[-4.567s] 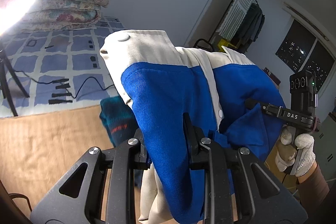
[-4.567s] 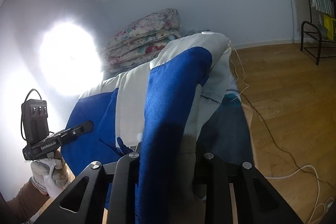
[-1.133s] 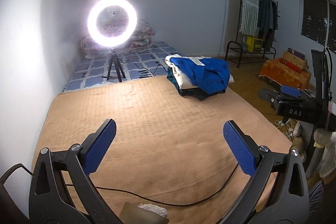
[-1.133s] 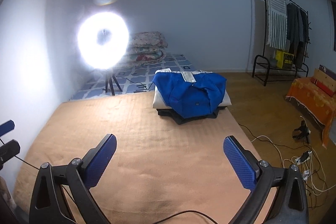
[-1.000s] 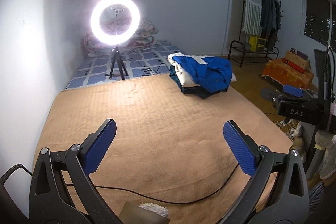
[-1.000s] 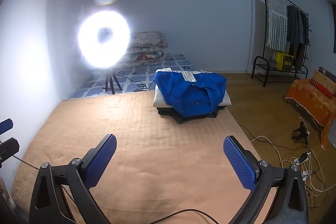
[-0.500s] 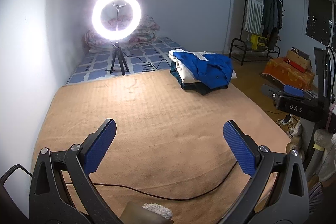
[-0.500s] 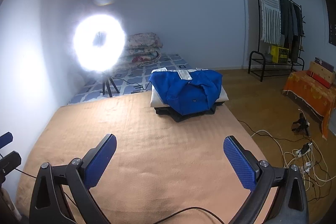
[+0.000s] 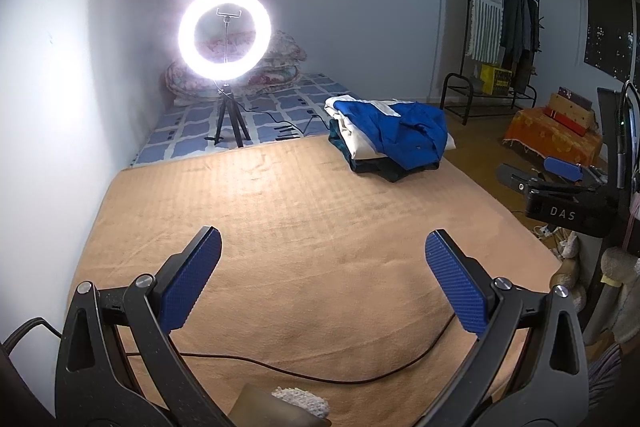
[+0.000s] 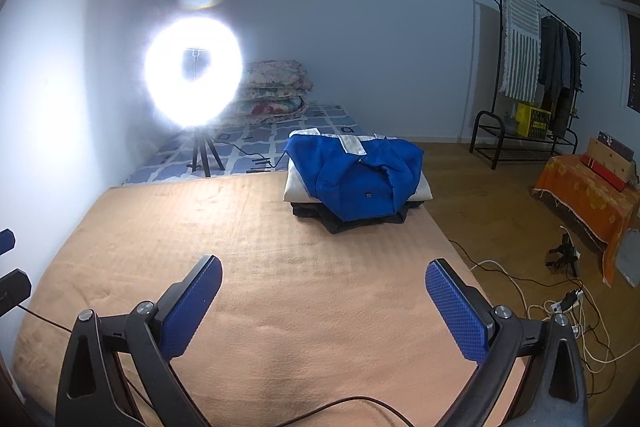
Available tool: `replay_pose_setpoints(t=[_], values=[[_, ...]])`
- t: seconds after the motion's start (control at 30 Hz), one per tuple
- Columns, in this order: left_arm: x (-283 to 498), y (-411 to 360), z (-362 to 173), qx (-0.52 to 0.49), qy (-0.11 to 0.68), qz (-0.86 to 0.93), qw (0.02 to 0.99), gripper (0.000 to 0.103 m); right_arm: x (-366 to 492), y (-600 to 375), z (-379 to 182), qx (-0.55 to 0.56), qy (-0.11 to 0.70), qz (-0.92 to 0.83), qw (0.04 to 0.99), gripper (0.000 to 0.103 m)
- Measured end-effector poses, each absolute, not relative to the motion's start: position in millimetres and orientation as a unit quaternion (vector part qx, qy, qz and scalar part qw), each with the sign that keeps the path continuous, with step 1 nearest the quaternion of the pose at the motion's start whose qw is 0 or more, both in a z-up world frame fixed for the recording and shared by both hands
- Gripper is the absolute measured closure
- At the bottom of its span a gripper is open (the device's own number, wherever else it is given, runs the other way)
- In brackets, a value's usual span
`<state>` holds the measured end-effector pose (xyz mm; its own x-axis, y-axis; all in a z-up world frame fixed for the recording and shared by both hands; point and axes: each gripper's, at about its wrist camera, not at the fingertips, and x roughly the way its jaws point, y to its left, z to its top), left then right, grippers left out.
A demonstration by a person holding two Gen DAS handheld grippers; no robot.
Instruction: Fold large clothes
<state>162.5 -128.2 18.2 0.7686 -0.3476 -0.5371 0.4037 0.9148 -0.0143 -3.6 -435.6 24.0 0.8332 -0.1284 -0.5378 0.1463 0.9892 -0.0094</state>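
Folded blue-and-white jacket [image 10: 356, 183] atop dark stack, collar toward far wall — both hand-held grippers [image 9: 322, 277] [image 10: 323, 301] released, empty.

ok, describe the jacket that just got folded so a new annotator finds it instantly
Start at the tan blanket that fills the foreground and go to its far right corner, right of the ring light. There sits a stack of folded clothes; the blue and white jacket is the top layer. The dark garments under it have none of that bright blue.

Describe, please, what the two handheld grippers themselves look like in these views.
Both the left gripper and right gripper have matte black frames with silver screws and two fingers faced with blue textured pads. The right one's body reads "DAS" in white.
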Motion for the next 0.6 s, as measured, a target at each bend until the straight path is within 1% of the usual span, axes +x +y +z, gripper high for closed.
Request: replay_pose_setpoints(t=[0.6], values=[[156.4, -128.4, 18.3, 0.052, 0.269, -0.198, 0.941, 0.000, -4.6, -436.8, 23.4, 0.013, 0.281, -0.073, 0.957, 0.000]])
